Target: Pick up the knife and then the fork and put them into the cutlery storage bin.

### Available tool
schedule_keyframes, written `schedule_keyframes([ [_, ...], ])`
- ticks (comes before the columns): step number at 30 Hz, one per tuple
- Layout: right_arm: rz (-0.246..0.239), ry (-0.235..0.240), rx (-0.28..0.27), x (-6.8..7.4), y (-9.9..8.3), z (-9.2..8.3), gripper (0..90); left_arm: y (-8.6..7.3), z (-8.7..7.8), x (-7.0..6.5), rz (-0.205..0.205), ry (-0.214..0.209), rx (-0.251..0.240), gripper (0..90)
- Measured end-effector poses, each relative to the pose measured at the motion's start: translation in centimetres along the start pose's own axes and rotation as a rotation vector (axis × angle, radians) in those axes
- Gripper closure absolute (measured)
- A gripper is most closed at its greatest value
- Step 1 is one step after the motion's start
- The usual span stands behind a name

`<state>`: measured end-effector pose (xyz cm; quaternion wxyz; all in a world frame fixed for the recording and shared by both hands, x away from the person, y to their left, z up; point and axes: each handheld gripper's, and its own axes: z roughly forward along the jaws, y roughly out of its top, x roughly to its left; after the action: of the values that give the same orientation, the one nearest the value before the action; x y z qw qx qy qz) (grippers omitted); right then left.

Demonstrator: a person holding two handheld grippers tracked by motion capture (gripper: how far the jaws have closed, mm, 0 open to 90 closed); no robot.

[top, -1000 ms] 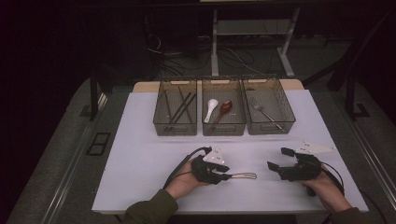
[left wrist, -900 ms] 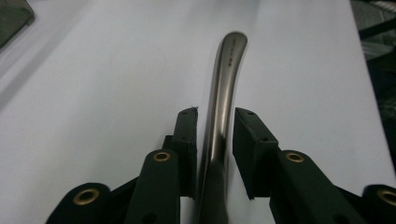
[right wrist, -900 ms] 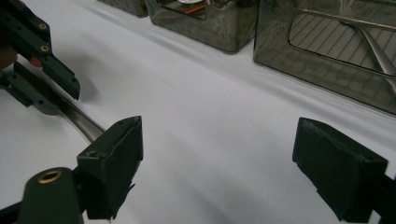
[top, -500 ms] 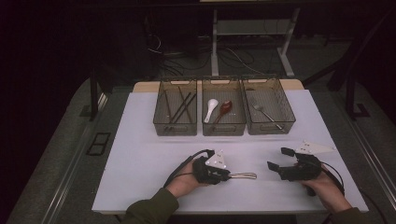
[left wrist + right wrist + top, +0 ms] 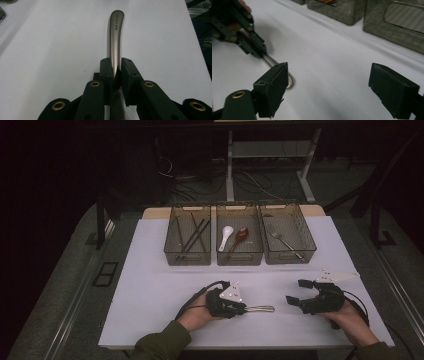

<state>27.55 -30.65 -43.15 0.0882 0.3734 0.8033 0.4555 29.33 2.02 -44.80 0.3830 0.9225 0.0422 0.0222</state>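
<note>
the white rectangular table top [image 5: 150,285] served as the ground for everything, and near its front edge, left of centre, the left gripper [image 5: 239,308] lay low over it, its black jaws pressed in on a slim brushed-metal utensil handle [image 5: 260,309]. in the left gripper view the jaws sat tight against both sides of that handle [image 5: 115,42], which ran straight ahead from them over the bare white surface to a rounded end with small stamped lettering; the working end of the utensil was hidden behind the jaws, so its kind could not be told. the person's left hand [image 5: 195,312], in an olive-green sleeve, held that gripper from behind. to the right of the handle, also near the front edge, the right gripper [image 5: 295,292] rested with its jaws spread wide and nothing between them; its own view showed the two black pads well apart, with the handle's rounded tip [image 5: 290,83] just past the left pad and the left gripper [image 5: 258,53] beyond it. along the back half of the table stood three smoky translucent plastic bins in a row: the left bin [image 5: 187,255] held dark chopsticks [image 5: 195,234], the middle bin [image 5: 239,256] a white ceramic spoon [image 5: 226,236] beside a reddish-brown spoon [image 5: 240,237], and the right bin [image 5: 289,255] a silver metal fork [image 5: 282,241].
</note>
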Motion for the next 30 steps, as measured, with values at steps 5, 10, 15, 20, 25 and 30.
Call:
schedule_keyframes([
  [5,-0.05,0.065,0.041,0.3,0.4,-0.1,13.9,0.3,-0.2,-0.3,0.013,-0.007,-0.004,78.9],
  [10,-0.091,0.127,0.095,0.4,1.2,-0.1,14.3,0.6,-1.0,-0.3,0.026,-0.009,-0.016,78.8],
  [15,-0.14,0.184,0.147,0.9,2.5,0.6,14.6,1.1,-1.9,-0.5,0.048,-0.008,-0.021,78.8],
  [20,-0.19,0.246,0.176,1.6,3.7,1.6,14.6,1.5,-2.6,-0.7,0.065,-0.01,-0.034,78.8],
  [25,-0.243,0.32,0.207,2.7,4.9,3.0,17.3,2.2,-3.0,-0.9,0.091,-0.014,-0.039,78.8],
  [30,-0.268,0.389,0.248,3.8,5.8,4.6,23.8,2.5,-3.0,-1.2,0.093,-0.014,-0.045,78.8],
])
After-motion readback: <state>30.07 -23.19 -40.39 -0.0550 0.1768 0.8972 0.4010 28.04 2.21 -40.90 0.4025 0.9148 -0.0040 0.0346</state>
